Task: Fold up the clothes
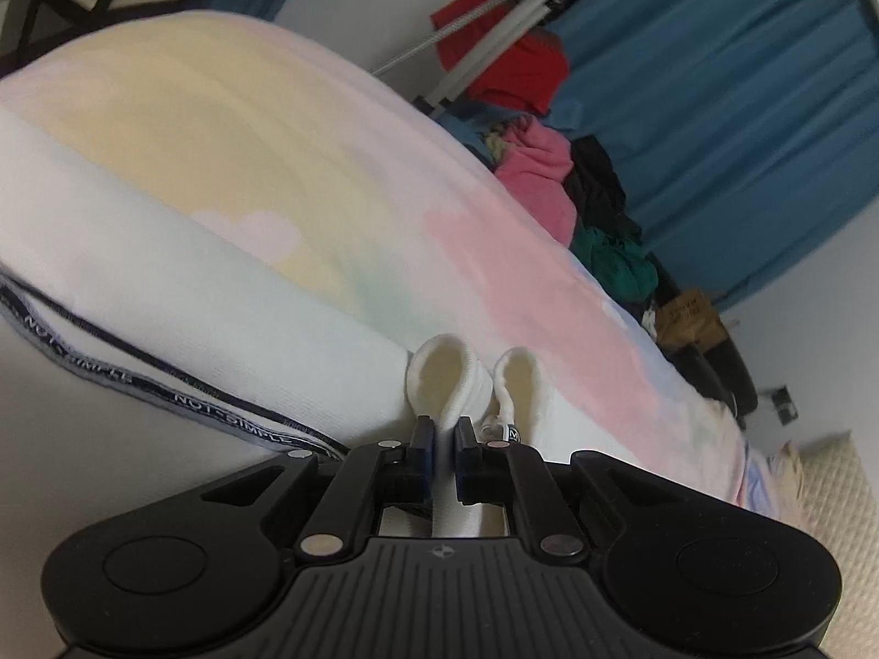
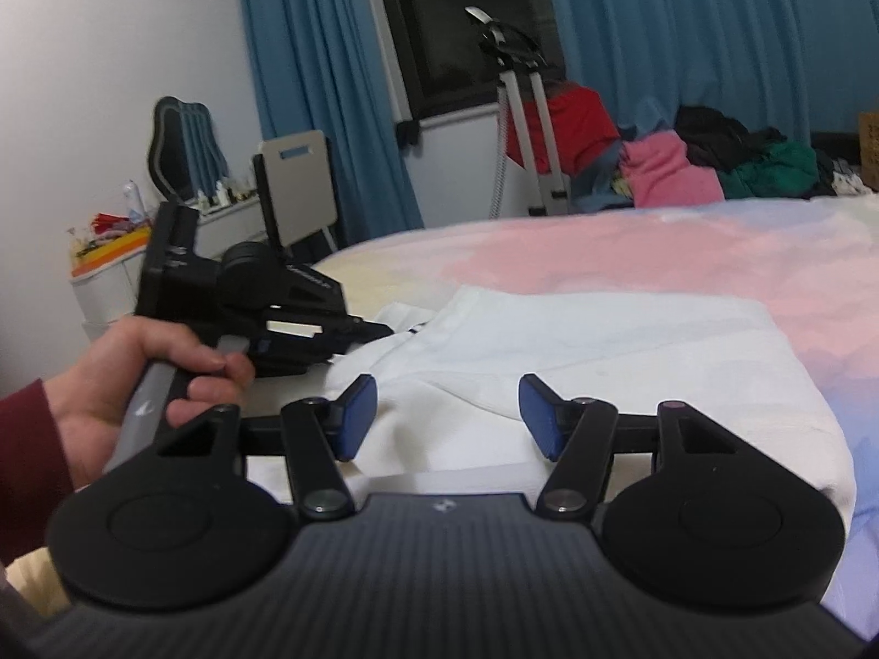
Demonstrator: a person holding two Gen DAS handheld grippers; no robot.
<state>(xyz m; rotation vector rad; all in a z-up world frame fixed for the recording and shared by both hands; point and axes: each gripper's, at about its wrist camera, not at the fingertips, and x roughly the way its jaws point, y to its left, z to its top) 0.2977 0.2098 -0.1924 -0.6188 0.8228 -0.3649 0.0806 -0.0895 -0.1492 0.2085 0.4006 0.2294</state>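
A white garment (image 2: 577,351) lies partly folded on the pastel bedspread (image 2: 659,258). In the left wrist view my left gripper (image 1: 444,439) is shut on a fold of this white garment (image 1: 445,379), near a dark printed band (image 1: 181,401) along its edge. The right wrist view shows the left gripper (image 2: 379,329) held by a hand, pinching the garment's left edge. My right gripper (image 2: 448,417) is open and empty, just above the garment's near part.
A heap of clothes, pink (image 2: 670,170), red (image 2: 577,126), green and black (image 2: 769,159), lies at the bed's far side (image 1: 538,181). Blue curtains (image 2: 318,88), a tripod stand (image 2: 527,110), a chair (image 2: 296,186) and a cluttered desk (image 2: 110,252) stand beyond.
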